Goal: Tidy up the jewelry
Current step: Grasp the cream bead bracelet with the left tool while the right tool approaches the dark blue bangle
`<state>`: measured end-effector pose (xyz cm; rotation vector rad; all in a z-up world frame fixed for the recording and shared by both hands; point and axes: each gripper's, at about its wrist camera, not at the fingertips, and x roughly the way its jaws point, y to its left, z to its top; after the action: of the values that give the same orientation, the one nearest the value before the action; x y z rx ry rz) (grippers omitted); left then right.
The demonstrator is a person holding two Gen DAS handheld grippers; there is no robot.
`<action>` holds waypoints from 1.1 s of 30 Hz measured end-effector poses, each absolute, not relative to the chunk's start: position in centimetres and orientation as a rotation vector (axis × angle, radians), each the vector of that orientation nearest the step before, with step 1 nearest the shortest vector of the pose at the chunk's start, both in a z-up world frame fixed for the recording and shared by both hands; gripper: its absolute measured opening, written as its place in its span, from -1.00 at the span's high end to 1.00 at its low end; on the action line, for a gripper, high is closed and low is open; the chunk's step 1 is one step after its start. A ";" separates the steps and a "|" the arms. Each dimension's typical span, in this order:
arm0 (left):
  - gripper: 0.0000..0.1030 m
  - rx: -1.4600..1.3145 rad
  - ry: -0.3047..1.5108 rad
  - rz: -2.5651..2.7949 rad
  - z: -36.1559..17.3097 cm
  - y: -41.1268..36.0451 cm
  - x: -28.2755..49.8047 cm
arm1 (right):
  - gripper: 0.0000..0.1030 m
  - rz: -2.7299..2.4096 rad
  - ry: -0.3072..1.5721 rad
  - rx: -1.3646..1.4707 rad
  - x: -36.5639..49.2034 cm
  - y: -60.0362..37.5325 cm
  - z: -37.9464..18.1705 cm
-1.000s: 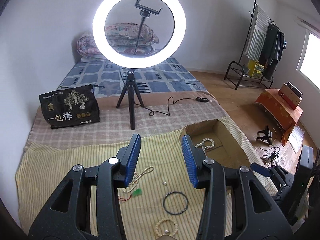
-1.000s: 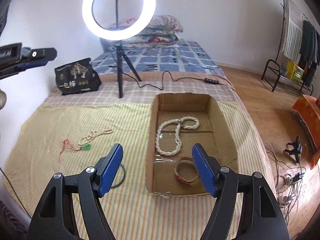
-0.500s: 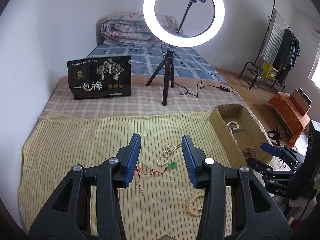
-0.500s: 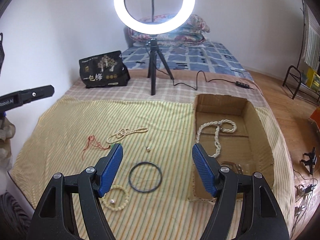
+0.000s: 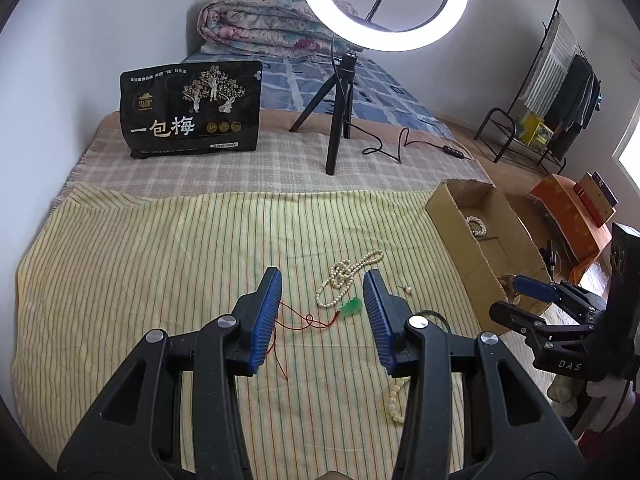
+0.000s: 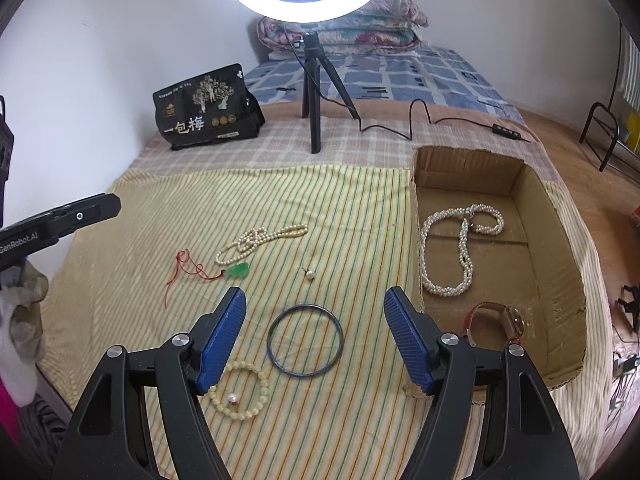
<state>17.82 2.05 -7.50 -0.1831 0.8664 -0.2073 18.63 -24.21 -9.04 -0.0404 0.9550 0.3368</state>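
Observation:
Jewelry lies on a striped yellow cloth [image 6: 360, 208]. My left gripper [image 5: 322, 316] is open and empty above a green pendant on a red cord [image 5: 351, 306] and a small pearl necklace [image 5: 344, 278]. My right gripper [image 6: 314, 338] is open and empty over a dark bangle [image 6: 305, 341]. A cream bead bracelet [image 6: 240, 390] lies by its left finger, and a loose pearl earring [image 6: 309, 275] lies further ahead. A cardboard box [image 6: 560, 264] on the right holds a long pearl necklace [image 6: 460, 248] and a watch [image 6: 496, 320].
A ring light on a tripod [image 6: 312, 92] and a black snack bag [image 6: 204, 108] stand at the back of the bed. A cable [image 6: 420, 120] runs behind the box. A folded quilt [image 5: 272, 24] lies by the wall. A clothes rack [image 5: 556, 92] stands on the floor at right.
Both grippers have swung left, from the box towards the loose jewelry on the cloth. The left one has dropped closer to the pendant. Both stay open and empty.

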 end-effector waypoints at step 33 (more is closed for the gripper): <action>0.45 -0.060 1.121 -0.413 -16.1 -5.6 14.0 | 0.17 0.395 1.111 -0.025 19.5 -24.4 -13.1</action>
<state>14.02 -5.56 -16.12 -0.0599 1.1215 -0.4125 19.51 -24.39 -13.13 -0.0251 1.1113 0.3945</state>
